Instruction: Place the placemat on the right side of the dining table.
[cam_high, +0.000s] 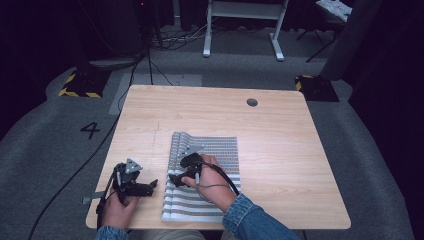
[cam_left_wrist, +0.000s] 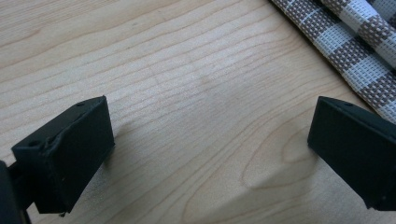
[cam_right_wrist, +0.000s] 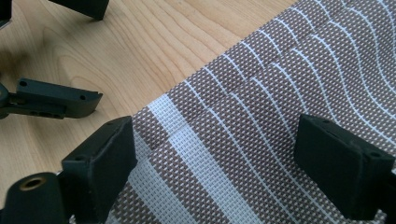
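Note:
A brown-and-white striped woven mat (cam_high: 210, 150) lies folded on the wooden table (cam_high: 280, 150), near the front edge. My right gripper (cam_high: 175, 180) hovers low over the mat's left edge, open. In the right gripper view the mat (cam_right_wrist: 261, 93) runs under both jaws, and nothing is pinched between them (cam_right_wrist: 215, 163). My left gripper (cam_high: 150, 187) rests just left of the mat, also open. Its wide-apart jaws (cam_left_wrist: 210, 154) frame bare wood, with the mat's edge (cam_left_wrist: 355, 42) at the upper right. One black finger of the left gripper (cam_right_wrist: 60, 102) lies on the wood in the right gripper view.
A round cable hole (cam_high: 252, 102) sits in the table's far right part. Bare wood stretches behind and to the right of the mat. A black cable (cam_high: 75, 170) trails over the grey floor at left, and a white desk frame (cam_high: 245, 25) stands beyond the table.

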